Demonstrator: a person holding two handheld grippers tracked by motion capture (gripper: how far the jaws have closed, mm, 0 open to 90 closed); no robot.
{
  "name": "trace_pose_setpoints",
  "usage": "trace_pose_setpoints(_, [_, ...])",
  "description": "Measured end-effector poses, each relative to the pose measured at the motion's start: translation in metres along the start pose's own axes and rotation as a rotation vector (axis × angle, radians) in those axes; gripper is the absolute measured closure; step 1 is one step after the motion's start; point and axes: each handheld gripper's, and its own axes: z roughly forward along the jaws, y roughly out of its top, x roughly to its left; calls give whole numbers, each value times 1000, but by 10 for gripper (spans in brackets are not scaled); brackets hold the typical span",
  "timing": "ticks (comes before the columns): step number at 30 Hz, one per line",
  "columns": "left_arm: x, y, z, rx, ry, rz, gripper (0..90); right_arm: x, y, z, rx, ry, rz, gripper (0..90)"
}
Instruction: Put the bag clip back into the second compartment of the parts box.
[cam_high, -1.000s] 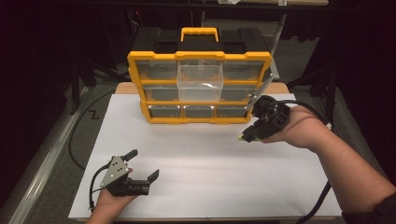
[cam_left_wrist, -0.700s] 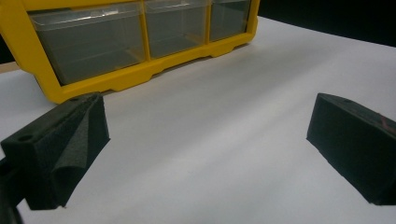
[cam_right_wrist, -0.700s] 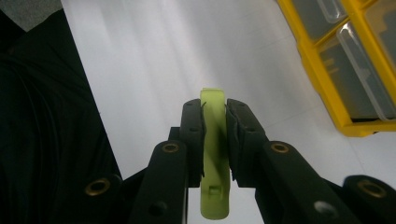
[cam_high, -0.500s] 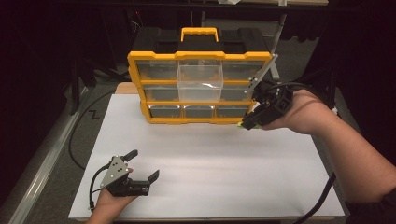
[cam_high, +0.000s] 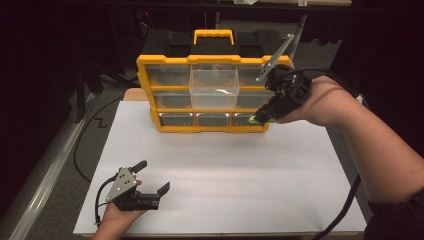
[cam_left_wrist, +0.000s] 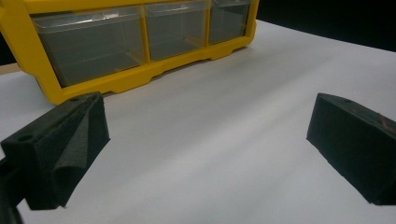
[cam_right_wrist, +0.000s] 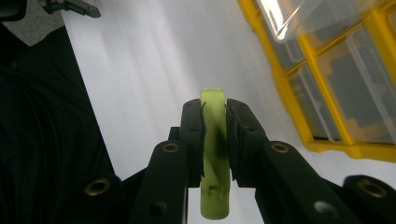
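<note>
Right now the right gripper (cam_high: 261, 118) is clamped tight on a small lime-green piece (cam_right_wrist: 214, 154), carrying it up by the yellow drawer organizer (cam_high: 212, 95) at the back of the white table (cam_high: 225, 170). In the right gripper view the piece sits squeezed between both pads, its tip poking out past them. Can't tell what the piece is exactly, prob. a small plastic part.

Looks like the delivery step: one clear drawer (cam_high: 214, 86) in the middle row is pulled out, and that's likely where it goes. Next move, imo, needs the hand lifted up and leftward so the piece hangs over the drawer's open top, then the jaws eased apart.

The left gripper (cam_high: 152, 176) rests low near the table's front edge w/ jaws spread wide, holding nothing, well apart from the cabinet. The organizer's yellow frame and the bottom-row drawers (cam_left_wrist: 140, 37) sit between the piece and that open drawer, so clipping the frame is the risk.
</note>
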Motion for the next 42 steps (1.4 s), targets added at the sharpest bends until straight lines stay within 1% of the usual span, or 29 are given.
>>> trace_pose_setpoints(1, [0, 0, 0, -1, -1, -1, 2, 0, 5, -4, -4, -4, -4, 789])
trace_pose_setpoints(5, [0, 0, 0, -3, -2, -3, 2, -2, 13, -8, -6, -8, -13, 789])
trace_pose_setpoints(13, [0, 0, -2, -4, -3, -3, 2, -9, 30, -18, -18, -19, -11, 789])
trace_pose_setpoints(14, [0, 0, -2, -4, -3, -3, 2, -9, 30, -18, -18, -19, -11, 789])
trace_pose_setpoints(18, [1, 0, -2, -8, -4, -6, 2, -14, 42, -21, -38, -21, -22, 789])
trace_pose_setpoints(28, [1, 0, -2, -10, -5, -11, 2, -25, 65, -16, -57, -24, -31, 788])
trace_pose_setpoints(30, [1, 0, -2, -9, -5, -14, 2, -27, 69, -15, -57, -28, -41, 788])
trace_pose_setpoints(31, [1, 0, -2, -9, -5, -13, 2, -28, 71, -15, -58, -28, -37, 789])
trace_pose_setpoints(33, [1, 0, -2, -11, -6, -13, 3, -29, 76, -14, -62, -29, -43, 789])
trace_pose_setpoints(37, [1, 0, -2, -8, -11, -13, 2, -33, 87, -9, -57, -32, -46, 789])
trace_pose_setpoints(41, [1, 0, -2, -7, -17, -12, 2, -37, 97, -5, -51, -43, -60, 788])
trace_pose_setpoints(42, [1, 0, -2, -7, -17, -12, 2, -37, 97, -5, -51, -43, -60, 788])
